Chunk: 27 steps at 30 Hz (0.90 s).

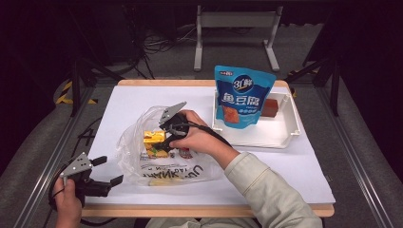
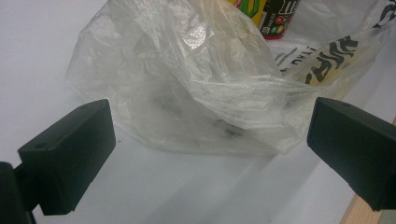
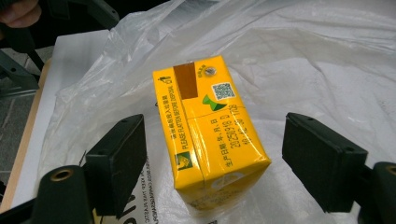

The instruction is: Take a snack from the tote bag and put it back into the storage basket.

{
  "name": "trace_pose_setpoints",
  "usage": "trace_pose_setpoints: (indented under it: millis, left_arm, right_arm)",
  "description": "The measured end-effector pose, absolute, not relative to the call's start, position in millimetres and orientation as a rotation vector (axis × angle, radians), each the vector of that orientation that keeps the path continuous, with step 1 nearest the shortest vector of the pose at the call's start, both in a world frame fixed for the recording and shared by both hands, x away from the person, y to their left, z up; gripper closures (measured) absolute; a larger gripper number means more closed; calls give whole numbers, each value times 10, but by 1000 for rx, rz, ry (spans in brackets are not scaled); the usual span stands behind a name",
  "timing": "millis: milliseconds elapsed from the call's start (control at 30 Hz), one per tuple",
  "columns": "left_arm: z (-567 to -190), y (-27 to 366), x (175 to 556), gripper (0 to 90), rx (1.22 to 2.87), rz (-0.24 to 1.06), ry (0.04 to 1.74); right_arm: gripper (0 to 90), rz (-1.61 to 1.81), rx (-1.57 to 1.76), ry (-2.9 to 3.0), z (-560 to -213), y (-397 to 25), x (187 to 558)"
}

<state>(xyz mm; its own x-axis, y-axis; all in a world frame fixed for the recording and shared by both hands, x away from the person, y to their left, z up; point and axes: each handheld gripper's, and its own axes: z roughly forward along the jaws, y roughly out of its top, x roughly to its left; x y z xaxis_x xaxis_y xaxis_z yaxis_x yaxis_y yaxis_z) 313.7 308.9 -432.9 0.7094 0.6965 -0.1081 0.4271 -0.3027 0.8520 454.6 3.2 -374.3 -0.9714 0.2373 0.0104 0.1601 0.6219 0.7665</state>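
While my right gripper [image 3: 212,163] sits inside the bag [image 3: 327,56], its 2 jaws stand wide apart on either side of the yellow carton [image 3: 210,126], gripping nothing. My left gripper [image 1: 105,171] waits near the table's [image 1: 294,175] front-left edge, jaws wide, empty, facing the bag.

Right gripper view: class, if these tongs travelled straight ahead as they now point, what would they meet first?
Most likely the yellow drink carton, lying between the open right tongs inside the clear plastic bag. How far ahead it lies is hard to judge.
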Motion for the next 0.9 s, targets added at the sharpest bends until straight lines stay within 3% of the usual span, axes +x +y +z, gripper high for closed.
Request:
trace_pose_setpoints:
  millis: [533, 900]
  left_arm:
    - [-4330, 3090, 3139, 15, 1946, 351, 864]
    - [-4335, 3080, 3139, 15, 1951, 348, 865]
  right_arm:
    - [317, 1232, 292, 2810, -3825, 149, 4531]
    - [457, 1106, 219, 2804, -3836, 209, 4552]
